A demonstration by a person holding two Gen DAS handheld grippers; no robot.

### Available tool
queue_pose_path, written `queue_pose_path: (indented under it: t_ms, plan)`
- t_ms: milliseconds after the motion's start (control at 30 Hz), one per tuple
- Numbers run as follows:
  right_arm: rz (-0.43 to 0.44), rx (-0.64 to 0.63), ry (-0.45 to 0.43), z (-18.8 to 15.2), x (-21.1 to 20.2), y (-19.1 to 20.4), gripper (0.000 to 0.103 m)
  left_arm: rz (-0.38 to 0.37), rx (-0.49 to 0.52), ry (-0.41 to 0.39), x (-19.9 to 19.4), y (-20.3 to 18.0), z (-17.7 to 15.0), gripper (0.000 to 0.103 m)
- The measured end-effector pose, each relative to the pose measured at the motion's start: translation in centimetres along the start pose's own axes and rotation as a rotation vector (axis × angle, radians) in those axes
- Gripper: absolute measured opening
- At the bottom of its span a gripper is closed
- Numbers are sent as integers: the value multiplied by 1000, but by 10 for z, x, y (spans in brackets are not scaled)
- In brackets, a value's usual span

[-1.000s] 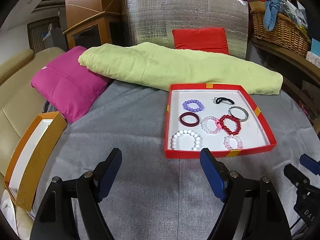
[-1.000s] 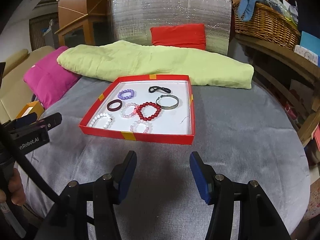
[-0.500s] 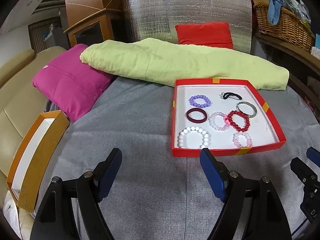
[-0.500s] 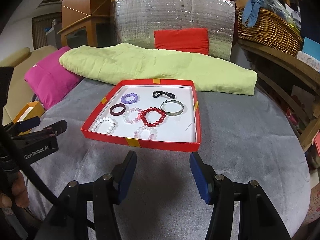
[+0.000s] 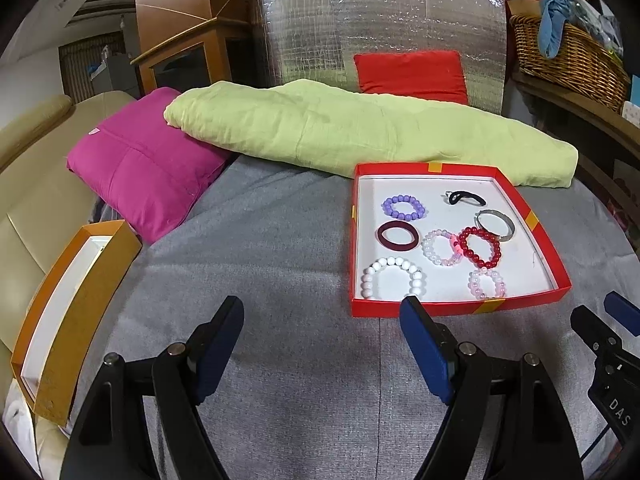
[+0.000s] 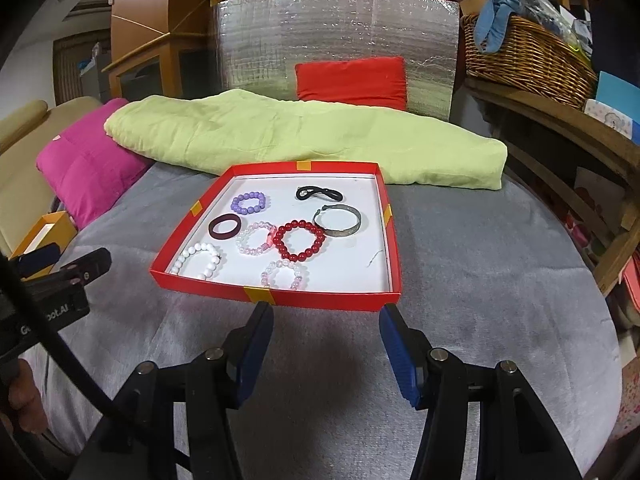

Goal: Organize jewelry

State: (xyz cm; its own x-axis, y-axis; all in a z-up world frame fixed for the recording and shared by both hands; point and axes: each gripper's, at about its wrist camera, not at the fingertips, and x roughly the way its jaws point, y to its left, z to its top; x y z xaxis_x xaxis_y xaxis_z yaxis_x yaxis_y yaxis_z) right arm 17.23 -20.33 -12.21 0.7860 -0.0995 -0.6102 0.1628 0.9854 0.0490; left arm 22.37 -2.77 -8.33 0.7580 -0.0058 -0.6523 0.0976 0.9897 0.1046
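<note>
Jewelry: eight pieces lie loose in the red tray (image 6: pixel 276 298), none held.
Tray: sits on the grey cloth (image 6: pixel 480 300), in front of the green blanket (image 6: pixel 304 136).
Far row: purple beads (image 6: pixel 249 202) at left, black tie (image 6: pixel 317 193) at right.
Middle row: dark bangle (image 6: pixel 225 226), pale pink beads (image 6: pixel 255 238), red beads (image 6: pixel 300 240), silver cuff (image 6: pixel 338 221), left to right; the pink and red rings touch.
Near row: white beads (image 6: pixel 199 260) by the left wall, clear pink beads (image 6: pixel 285 274) beside them.
Right gripper (image 6: pixel 326 344): fingers spread wide, holding nothing, above the cloth just short of the tray's near wall, which spans the gap between the fingers.
Left gripper (image 5: pixel 322 344): also wide apart, nothing between its fingers, over bare cloth; the tray (image 5: pixel 520 200) lies ahead and to its right, with the right pad (image 5: pixel 424 348) overlapping the near wall in this view.
White beads (image 5: pixel 392 276): nearest piece to the left gripper, just past the right pad.
Orange box (image 5: pixel 68 316): far left, off the cloth, well apart from the tray.
Pink cushion (image 5: pixel 140 168): beyond the box, under the blanket's end.
</note>
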Motion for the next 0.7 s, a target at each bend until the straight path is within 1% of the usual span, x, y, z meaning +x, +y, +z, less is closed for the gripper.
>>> queue_pose_path:
  t_ms: [200,567,700]
  plan:
    - [-5,-2,-14,1,-2,1,59,-4,-3,-6,-2,1,1,81]
    - [-1,-1,-7,2,-1,1,59,-7,-2,-6,-1,-1,1,81]
    - [7,12,1,3,1,-1,59,-38,-8,-20,-2,0,1,81]
